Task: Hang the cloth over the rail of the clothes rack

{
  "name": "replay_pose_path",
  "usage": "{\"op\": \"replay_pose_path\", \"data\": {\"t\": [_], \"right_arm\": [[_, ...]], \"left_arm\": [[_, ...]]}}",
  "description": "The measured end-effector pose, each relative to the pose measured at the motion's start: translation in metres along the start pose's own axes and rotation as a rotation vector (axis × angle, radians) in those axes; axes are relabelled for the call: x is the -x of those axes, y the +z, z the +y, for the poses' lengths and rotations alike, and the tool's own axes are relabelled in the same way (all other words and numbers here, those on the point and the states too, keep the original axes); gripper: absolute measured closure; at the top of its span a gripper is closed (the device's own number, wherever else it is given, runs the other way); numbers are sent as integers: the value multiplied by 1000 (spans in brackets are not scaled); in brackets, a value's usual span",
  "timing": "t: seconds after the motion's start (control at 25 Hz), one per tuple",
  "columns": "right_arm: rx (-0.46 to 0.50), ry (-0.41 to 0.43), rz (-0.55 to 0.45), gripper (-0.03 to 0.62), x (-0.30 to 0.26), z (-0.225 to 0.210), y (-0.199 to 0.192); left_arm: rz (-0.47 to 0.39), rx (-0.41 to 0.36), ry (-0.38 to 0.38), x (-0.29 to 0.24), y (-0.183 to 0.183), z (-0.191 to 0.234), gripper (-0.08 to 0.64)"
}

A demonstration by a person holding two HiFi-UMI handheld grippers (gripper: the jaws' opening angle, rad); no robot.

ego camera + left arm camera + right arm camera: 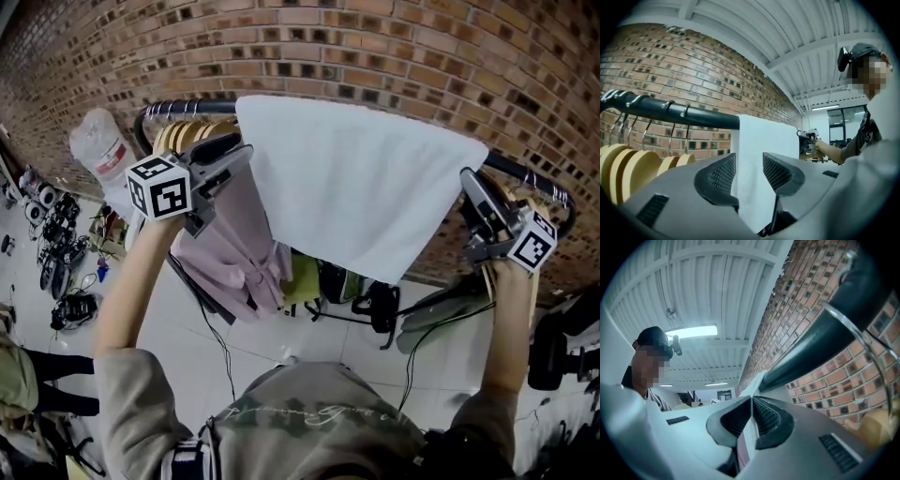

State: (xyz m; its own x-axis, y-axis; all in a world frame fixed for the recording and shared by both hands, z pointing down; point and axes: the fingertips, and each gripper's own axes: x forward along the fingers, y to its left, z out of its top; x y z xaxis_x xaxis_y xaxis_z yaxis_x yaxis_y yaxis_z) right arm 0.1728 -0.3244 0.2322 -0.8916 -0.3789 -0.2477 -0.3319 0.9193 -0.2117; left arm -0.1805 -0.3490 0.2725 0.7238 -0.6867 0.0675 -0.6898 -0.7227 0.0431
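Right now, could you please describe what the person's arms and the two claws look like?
Both the left claw and the right claw have smooth grey bodies with dark ribbed pads. Each carries a white cube with black square markers. The person's sleeves are grey.

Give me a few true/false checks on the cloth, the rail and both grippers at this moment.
1. The white cloth is draped over the black rail. True.
2. The left gripper is clamped shut. False: its jaws stand apart, with the cloth showing between them.
3. Wooden hangers hang on the rail to the left of the cloth in the head view. True.
4. The wall behind the rack is plain white plaster. False: it is a brick wall.
5. The right gripper has its jaws together at the cloth's right edge, close to the rail. True.
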Motion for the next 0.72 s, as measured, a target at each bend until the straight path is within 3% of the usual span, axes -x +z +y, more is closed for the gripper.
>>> {"op": "replay_pose_path", "data": {"t": [0.36,0.6,0.68,0.72], "right_arm": [[-14,-5,-4,572,5,-2,-4],[0,6,14,572,2,-2,-4],[10,3,18,572,3,-1,-2],[13,1,16,572,3,-1,-1]], "left_arm": [[11,19,-63,-14,3,-2,390],[-40,54,-82,-10,15,-2,396],[-50,60,-86,-8,18,-3,524],[-54,62,-90,-7,18,-3,535]]}}
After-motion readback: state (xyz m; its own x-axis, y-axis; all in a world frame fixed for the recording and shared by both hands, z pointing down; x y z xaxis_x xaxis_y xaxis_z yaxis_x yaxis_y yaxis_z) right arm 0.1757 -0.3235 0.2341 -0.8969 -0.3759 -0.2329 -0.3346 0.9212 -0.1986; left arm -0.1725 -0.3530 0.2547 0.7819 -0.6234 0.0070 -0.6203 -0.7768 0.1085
